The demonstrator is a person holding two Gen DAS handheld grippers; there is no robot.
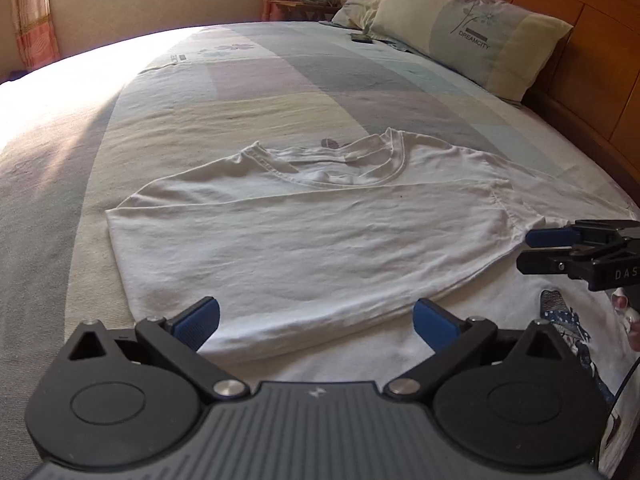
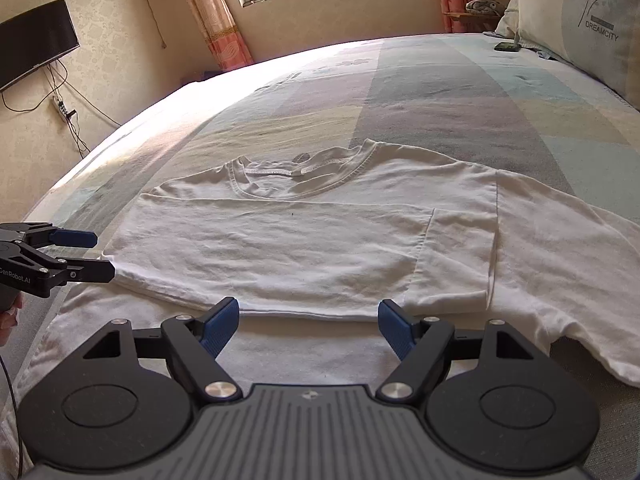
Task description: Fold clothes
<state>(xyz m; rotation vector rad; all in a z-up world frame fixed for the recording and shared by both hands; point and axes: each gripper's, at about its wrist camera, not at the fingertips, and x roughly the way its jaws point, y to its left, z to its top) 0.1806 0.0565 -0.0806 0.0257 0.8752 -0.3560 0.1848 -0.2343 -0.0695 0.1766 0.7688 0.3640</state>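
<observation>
Nearest, the left tool and right tool both hover spread and empty over a white T-shirt, partly folded across a patchwork bed; a pillow lies beyond at two o'clock.

"DREAMCITY" on pillow

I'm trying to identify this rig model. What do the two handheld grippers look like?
Both match: the left gripper and right gripper have black linkage arms with silver pivot bolts, ribbed blue finger pads and a ribbed grey body. White lettering marks their sides, and a thin black cable trails away.
</observation>
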